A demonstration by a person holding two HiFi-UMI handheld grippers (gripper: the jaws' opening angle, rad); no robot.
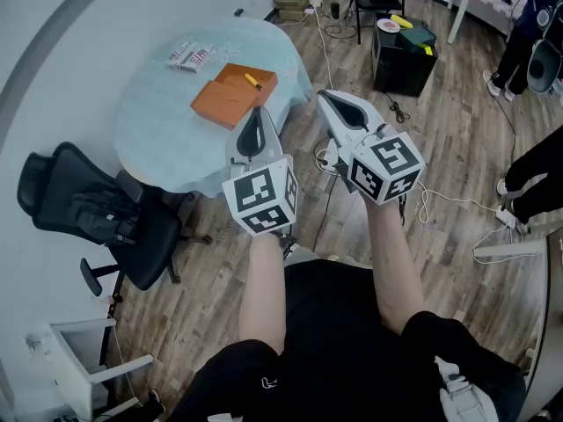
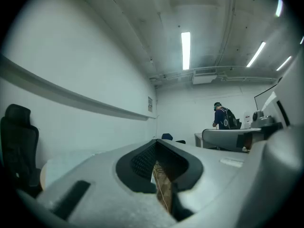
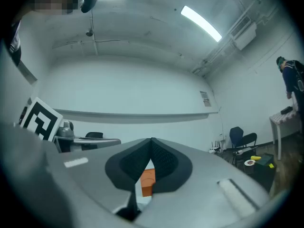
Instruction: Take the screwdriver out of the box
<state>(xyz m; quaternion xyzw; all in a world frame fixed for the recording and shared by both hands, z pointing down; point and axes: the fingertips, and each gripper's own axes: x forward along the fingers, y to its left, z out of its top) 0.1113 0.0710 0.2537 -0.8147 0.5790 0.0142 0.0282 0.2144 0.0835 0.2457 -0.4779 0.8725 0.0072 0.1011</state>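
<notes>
The screwdriver (image 1: 252,81) is a small, short tool with a yellow handle; its tip is too small to make out. It lies slantwise inside the far, open half of the orange box (image 1: 230,98), near that half's right side, with the flat orange lid part spread out toward the person. The box sits on the round table (image 1: 167,130) under a pale blue cloth, with 2 small packets (image 1: 192,55) farther back on the left. Both claws are held up in front of the person, clear of the box. The left gripper (image 1: 258,111) has its jaws pressed together at the tips with nothing between them; in the head view its tip shows just below the box's near right corner, at the table's edge, with the screwdriver a little beyond it and not touched. The right gripper (image 1: 322,94) is likewise closed and empty, tips meeting; it hangs to the right of the table over the wooden floor (image 1: 440,139), so the screwdriver lies off to its left, apart from it. Through the small gap under the right gripper's closed tips, a piece of the orange box can be seen ahead.
</notes>
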